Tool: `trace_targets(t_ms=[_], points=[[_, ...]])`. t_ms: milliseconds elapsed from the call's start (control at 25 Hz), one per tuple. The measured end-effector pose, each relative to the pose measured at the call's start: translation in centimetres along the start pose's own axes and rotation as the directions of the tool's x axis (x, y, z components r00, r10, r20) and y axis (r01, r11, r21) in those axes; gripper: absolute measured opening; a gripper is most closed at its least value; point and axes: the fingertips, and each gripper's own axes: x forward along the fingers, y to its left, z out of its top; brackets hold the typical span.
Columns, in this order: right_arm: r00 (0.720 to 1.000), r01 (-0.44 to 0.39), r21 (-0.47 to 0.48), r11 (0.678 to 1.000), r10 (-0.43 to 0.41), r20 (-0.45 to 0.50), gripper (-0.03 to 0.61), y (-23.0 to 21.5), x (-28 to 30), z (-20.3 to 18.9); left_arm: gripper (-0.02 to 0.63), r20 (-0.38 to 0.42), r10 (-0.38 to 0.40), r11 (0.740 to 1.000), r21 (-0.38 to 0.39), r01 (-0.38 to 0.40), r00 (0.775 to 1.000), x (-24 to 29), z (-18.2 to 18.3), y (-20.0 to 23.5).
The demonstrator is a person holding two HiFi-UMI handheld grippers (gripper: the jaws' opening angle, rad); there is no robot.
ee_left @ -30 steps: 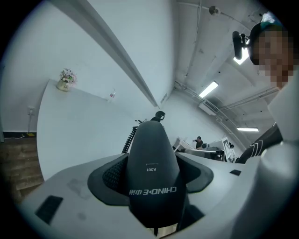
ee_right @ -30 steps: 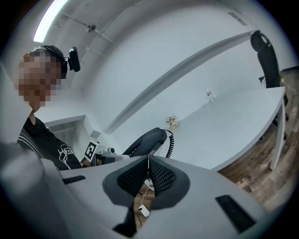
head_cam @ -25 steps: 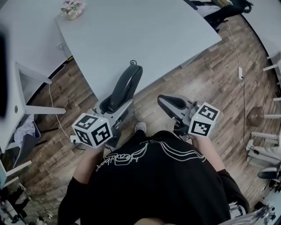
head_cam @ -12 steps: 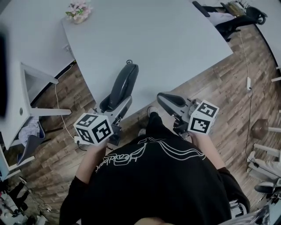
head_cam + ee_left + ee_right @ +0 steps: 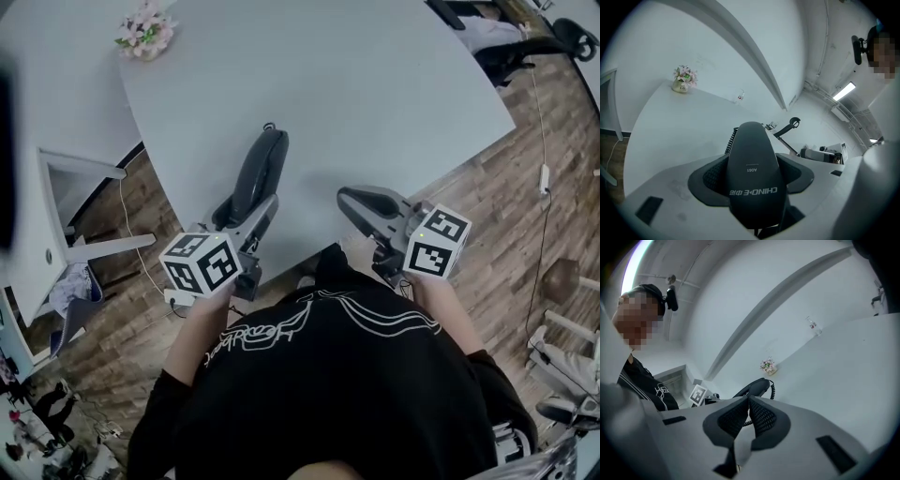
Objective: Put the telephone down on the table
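Note:
A dark grey telephone handset (image 5: 259, 176) stands between the jaws of my left gripper (image 5: 246, 214), which is shut on its lower end. It slants up and away over the near edge of the pale grey table (image 5: 356, 84). In the left gripper view the handset (image 5: 751, 150) fills the gap between the black pads (image 5: 711, 177), and its coiled cord (image 5: 731, 139) hangs behind it. My right gripper (image 5: 360, 201) is shut with nothing in it, beside the handset and over the table's edge. From the right gripper view (image 5: 747, 414) the handset (image 5: 753, 388) shows to the left.
A small pot of pink flowers (image 5: 145, 30) stands at the table's far left corner. A white desk frame (image 5: 80, 173) is to the left and a black office chair (image 5: 511, 42) at the far right. Cables lie on the wooden floor (image 5: 487, 206).
Both grippers have moved forward, from over the floor to over the table's near edge. The handset went along in the left gripper, tilted as before.

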Motion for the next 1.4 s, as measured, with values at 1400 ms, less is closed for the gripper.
trace_targets(t_ms=[1400], points=[[0.995, -0.017, 0.114, 0.993, 0.028, -0.097, 0.039, -12.7, 1.2, 3.3, 0.284, -0.152, 0.260, 0.941, 0.260, -0.215, 0.954, 15.3, -2.8, 5.2]])
